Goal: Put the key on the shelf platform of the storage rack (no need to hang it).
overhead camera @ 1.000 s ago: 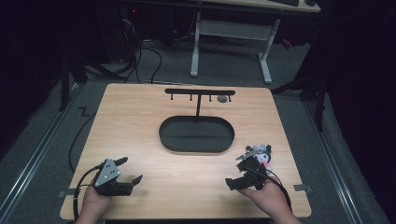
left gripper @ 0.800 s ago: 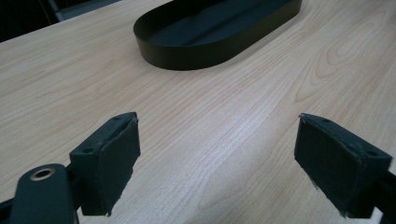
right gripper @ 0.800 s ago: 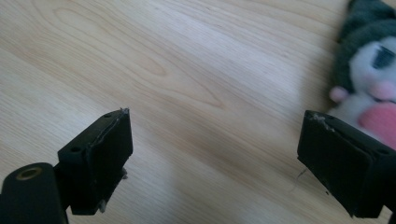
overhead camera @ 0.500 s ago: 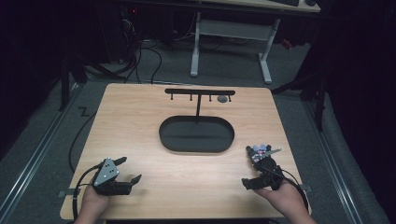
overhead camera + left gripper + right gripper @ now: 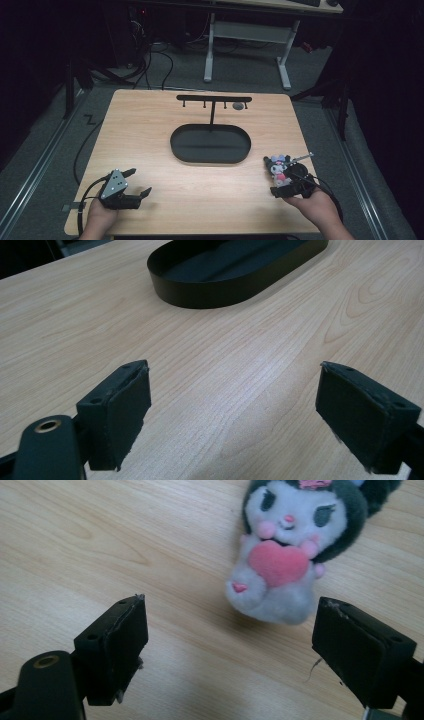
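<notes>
Your small black-and-white plush toy with a pink heart (image 5: 292,555) lies ungripped near the table's (image 5: 165,125) right edge; nothing hangs on the black T-shaped hook stand (image 5: 213,98). The right gripper (image 5: 245,645) has just been narrowing, nothing between its jaws; the left gripper (image 5: 235,410) gapes empty.

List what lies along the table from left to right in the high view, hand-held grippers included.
Left hand-held gripper, jaws open → black oval tray → plush toy keychain, lying on the table just ahead of the right hand-held gripper, whose open jaws have just been closing a little with nothing between them.

right tool (image 5: 227,640): jaws apart, just been closing, nothing between | plush toy (image 5: 292,550): lying on worktop (image 5: 100,545), just beyond jaws
</notes>
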Demonstrator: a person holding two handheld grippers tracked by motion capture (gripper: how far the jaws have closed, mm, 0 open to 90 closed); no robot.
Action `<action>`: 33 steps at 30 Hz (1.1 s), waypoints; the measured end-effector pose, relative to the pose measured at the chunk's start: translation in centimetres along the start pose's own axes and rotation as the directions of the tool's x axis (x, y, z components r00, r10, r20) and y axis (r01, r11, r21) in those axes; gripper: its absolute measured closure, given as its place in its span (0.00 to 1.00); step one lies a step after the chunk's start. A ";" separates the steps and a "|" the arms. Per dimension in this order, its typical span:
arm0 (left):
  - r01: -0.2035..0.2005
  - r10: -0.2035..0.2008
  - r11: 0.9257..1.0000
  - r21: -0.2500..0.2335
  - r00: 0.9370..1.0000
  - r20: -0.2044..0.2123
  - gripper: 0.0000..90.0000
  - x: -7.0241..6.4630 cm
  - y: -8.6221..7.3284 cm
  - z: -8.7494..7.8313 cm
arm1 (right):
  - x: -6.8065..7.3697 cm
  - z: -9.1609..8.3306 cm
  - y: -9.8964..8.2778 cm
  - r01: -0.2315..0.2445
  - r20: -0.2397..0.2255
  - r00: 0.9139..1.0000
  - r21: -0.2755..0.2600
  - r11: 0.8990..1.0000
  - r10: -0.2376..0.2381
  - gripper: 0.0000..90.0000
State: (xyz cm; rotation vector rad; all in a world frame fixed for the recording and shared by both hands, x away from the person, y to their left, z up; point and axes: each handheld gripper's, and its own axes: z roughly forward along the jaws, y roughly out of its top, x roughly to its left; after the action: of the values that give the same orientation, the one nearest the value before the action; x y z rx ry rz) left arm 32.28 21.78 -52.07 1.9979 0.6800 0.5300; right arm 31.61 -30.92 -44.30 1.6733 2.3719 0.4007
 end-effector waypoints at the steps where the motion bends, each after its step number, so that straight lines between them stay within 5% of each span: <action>1: 0.000 0.000 1.000 0.002 1.000 0.001 0.17 0.0 0.0 0.0 | -0.2 0.0 0.1 -0.008 0.002 1.000 0.006 1.000 0.008 0.17; 33: -0.011 0.011 1.000 0.011 1.000 0.013 0.17 0.0 -0.1 0.1 | -2.7 4.5 1.9 -0.106 -0.019 0.994 0.104 0.989 0.108 0.39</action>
State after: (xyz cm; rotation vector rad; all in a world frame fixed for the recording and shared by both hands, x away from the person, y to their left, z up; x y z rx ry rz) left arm 32.32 21.70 -52.23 2.0145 0.6659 0.5202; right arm 35.60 -32.44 -47.84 1.8575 2.3641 0.3229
